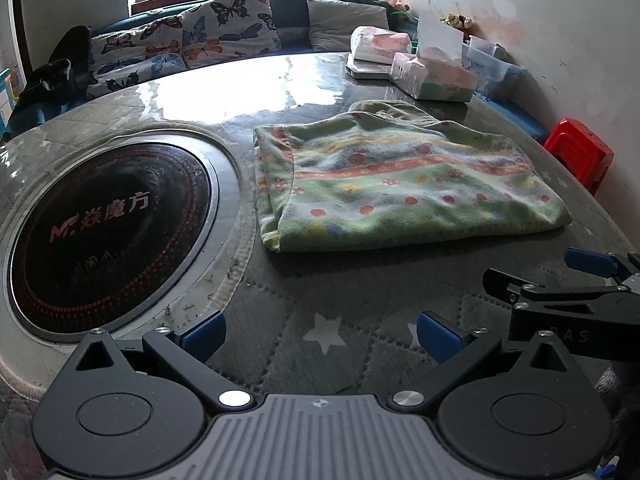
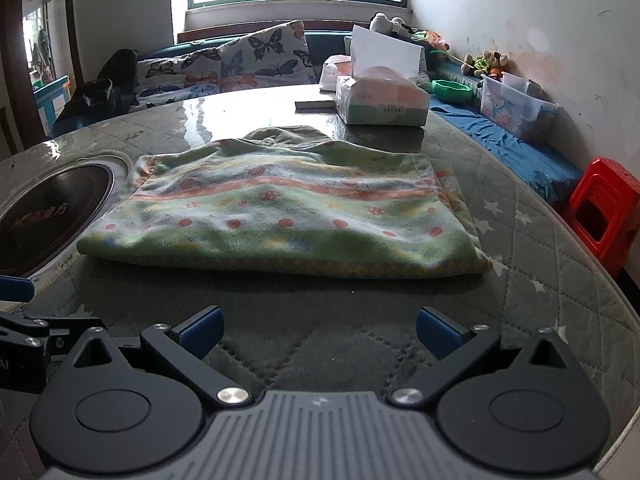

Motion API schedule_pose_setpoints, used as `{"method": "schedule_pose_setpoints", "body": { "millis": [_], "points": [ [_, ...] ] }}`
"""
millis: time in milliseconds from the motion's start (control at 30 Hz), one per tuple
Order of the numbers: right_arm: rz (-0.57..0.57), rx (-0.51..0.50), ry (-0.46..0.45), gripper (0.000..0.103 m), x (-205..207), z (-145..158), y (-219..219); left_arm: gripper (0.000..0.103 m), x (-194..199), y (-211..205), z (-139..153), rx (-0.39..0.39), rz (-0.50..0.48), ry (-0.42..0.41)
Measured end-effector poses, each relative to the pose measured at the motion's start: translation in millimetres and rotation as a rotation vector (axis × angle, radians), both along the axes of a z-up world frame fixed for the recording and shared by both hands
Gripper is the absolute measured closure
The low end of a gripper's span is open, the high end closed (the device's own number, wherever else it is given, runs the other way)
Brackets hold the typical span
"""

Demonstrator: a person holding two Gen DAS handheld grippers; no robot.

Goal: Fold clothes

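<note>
A green patterned fleece garment (image 1: 404,184) with orange stripes and red dots lies folded flat on the round quilted table (image 1: 340,320). It also shows in the right wrist view (image 2: 280,216). My left gripper (image 1: 320,336) is open and empty, above the table in front of the garment and to its left. My right gripper (image 2: 318,330) is open and empty, just in front of the garment's near edge. The right gripper's fingers (image 1: 592,262) show at the right edge of the left wrist view.
A round black induction cooktop (image 1: 108,232) is set into the table left of the garment. Tissue packs (image 2: 380,100) stand behind it. A bench with butterfly cushions (image 1: 184,40) runs along the far side. A red stool (image 2: 604,208) stands at the right.
</note>
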State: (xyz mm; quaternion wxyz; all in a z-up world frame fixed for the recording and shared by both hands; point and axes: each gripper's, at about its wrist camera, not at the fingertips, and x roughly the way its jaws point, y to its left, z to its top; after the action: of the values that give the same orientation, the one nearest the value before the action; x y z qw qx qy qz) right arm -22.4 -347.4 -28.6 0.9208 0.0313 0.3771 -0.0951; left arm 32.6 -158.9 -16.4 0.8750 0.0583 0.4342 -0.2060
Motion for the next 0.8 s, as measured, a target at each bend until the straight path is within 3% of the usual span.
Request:
{"method": "schedule_pose_setpoints", "body": {
  "millis": [800],
  "points": [
    [-0.001,0.009,0.004,0.0,-3.8,0.5,-1.1,0.0,-7.9,-8.1,1.4,0.009,-0.021,0.005]
  ]
}}
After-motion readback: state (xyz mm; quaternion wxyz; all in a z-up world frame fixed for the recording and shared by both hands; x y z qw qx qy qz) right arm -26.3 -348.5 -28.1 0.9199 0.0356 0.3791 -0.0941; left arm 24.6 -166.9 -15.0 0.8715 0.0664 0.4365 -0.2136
